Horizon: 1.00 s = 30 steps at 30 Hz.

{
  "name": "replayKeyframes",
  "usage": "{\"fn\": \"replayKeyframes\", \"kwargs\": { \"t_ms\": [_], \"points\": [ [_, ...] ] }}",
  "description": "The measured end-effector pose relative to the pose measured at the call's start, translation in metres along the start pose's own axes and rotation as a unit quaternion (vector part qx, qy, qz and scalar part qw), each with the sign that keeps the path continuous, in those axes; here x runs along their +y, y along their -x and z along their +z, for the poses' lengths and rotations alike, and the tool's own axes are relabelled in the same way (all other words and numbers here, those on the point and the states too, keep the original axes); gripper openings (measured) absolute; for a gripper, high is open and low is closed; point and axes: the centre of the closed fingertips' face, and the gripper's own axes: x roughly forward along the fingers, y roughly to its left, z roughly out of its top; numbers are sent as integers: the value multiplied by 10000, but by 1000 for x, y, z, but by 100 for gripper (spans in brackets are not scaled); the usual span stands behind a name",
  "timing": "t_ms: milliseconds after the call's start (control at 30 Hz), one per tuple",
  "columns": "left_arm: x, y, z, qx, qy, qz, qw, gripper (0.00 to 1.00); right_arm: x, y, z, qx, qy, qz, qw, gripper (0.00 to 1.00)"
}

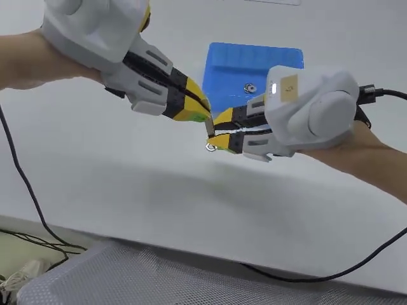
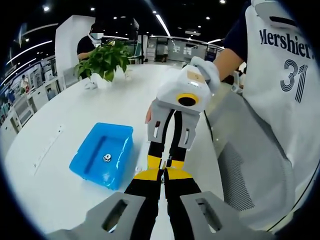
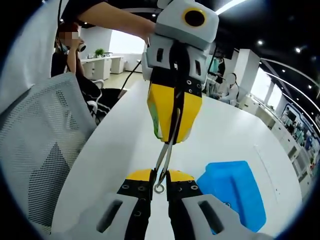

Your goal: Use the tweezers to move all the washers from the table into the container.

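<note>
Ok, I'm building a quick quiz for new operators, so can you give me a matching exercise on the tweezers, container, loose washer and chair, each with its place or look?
Things:
1 tweezers
2 container
3 washer outside the container
4 chair

Place or look:
A grey mesh
B held in the left gripper
C blue, with one washer inside
D at the tweezers' tips

Pairs: 1-B, 2-C, 3-D, 4-A

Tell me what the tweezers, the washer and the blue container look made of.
Tweezers: thin bare metal, silvery and shiny. Washer: probably metal, small grey glinting ring. Container: likely plastic, uniform glossy blue with rounded moulded edges.
</note>
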Motion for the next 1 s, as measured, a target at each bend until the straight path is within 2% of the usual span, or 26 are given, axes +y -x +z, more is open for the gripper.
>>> {"fn": "replayKeyframes", "kwargs": {
  "t_ms": [467,1000],
  "points": [
    [7,-4,-18,5,86,46,10000,6,1,-13,-8,60,1,51,10000,11],
    [12,-5,-25,51,98,34,9999,6,-1,-21,-14,114,9,89,9999,11]
  ]
}}
